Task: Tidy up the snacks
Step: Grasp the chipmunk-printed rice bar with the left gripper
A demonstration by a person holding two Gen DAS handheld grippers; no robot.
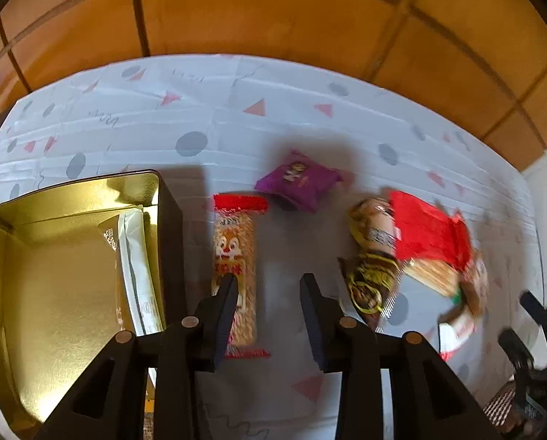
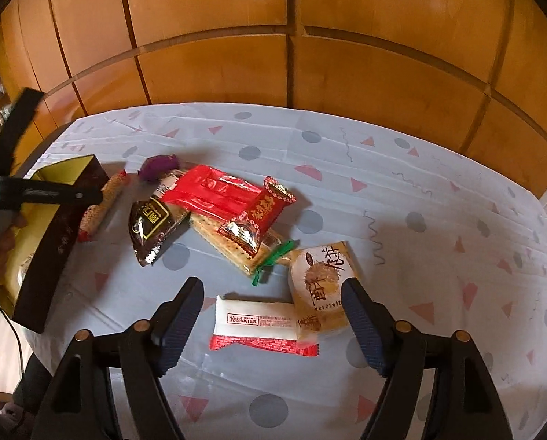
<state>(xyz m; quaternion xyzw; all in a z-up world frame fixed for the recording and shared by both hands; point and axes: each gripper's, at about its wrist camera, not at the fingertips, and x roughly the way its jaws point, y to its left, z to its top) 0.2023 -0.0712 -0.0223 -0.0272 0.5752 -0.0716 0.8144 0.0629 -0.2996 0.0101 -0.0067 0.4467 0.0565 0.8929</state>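
On the spotted cloth (image 2: 438, 183) lie many snacks. Over the long cracker pack (image 1: 235, 253), beside the gold box (image 1: 64, 256), hangs the left gripper (image 1: 268, 286), jaws a little apart and empty. Above a white bar (image 2: 259, 321) hangs the right gripper (image 2: 275, 295), jaws wide open, holding nothing

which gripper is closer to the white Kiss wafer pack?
Right. The right gripper hangs open directly over the white Kiss wafer pack; the left gripper is across the pile, by the tin.
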